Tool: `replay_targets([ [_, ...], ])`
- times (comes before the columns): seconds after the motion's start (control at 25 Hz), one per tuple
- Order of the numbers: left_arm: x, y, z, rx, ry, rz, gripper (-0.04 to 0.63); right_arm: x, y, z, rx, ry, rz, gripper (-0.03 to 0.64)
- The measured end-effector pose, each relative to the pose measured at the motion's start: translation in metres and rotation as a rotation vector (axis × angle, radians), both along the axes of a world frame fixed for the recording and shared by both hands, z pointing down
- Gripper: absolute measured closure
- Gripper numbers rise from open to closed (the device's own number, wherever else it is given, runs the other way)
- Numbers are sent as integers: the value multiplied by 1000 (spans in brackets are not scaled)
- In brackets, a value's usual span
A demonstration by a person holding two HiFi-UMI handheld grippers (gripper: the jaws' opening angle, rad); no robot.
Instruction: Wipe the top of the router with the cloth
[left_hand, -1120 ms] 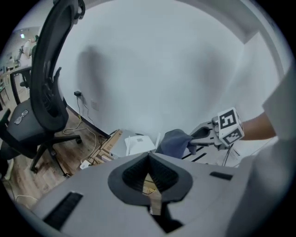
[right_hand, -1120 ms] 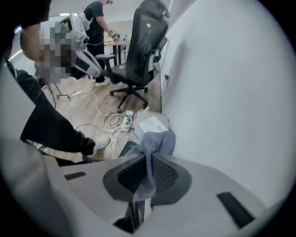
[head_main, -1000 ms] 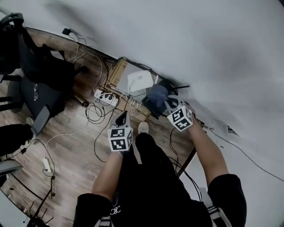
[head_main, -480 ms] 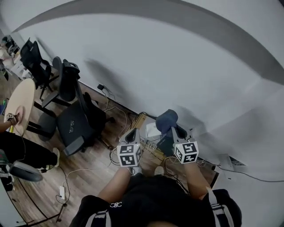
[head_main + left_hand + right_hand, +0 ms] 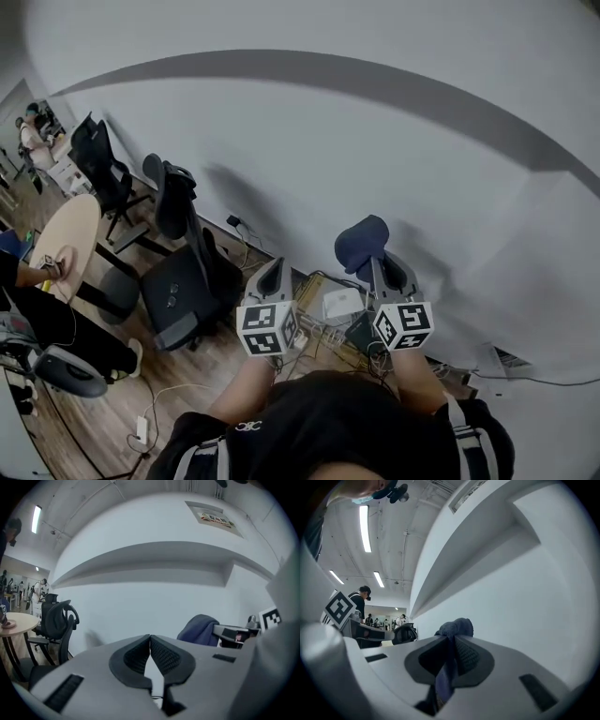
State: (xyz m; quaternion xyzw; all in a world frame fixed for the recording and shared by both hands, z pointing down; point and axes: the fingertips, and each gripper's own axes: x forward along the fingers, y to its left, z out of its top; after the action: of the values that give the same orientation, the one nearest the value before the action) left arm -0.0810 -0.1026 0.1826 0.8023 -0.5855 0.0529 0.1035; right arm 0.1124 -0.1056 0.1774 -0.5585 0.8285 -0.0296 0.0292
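Note:
The white router (image 5: 342,305) lies low on the floor by the wall, between my two grippers in the head view. My right gripper (image 5: 380,265) is raised toward the wall and shut on the dark blue cloth (image 5: 361,244), which bunches above its tips. The right gripper view shows the cloth (image 5: 454,628) pinched between the jaws of the right gripper (image 5: 452,641). My left gripper (image 5: 273,273) is also lifted, shut, and holds nothing. In the left gripper view its tips (image 5: 150,639) meet, and the cloth (image 5: 199,629) shows to the right.
Cables and a power strip (image 5: 323,342) lie tangled around the router. A black office chair (image 5: 183,272) stands to the left, with more chairs and a round table (image 5: 61,248) beyond. A plain grey wall (image 5: 375,141) fills the upper view.
The view has swung up from the floor to the wall. Both grippers rose away from the router, the right one still carrying the cloth.

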Motion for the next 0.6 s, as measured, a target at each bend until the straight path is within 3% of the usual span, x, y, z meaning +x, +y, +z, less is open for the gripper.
replay_targets([
  [0.28,17,4,2,-8,-17,35,592,-4,12,6,-25,-21,-16,595],
  [0.6,33,20,11,-34,-43,74,592,6,25,10,-52,-15,32,595],
])
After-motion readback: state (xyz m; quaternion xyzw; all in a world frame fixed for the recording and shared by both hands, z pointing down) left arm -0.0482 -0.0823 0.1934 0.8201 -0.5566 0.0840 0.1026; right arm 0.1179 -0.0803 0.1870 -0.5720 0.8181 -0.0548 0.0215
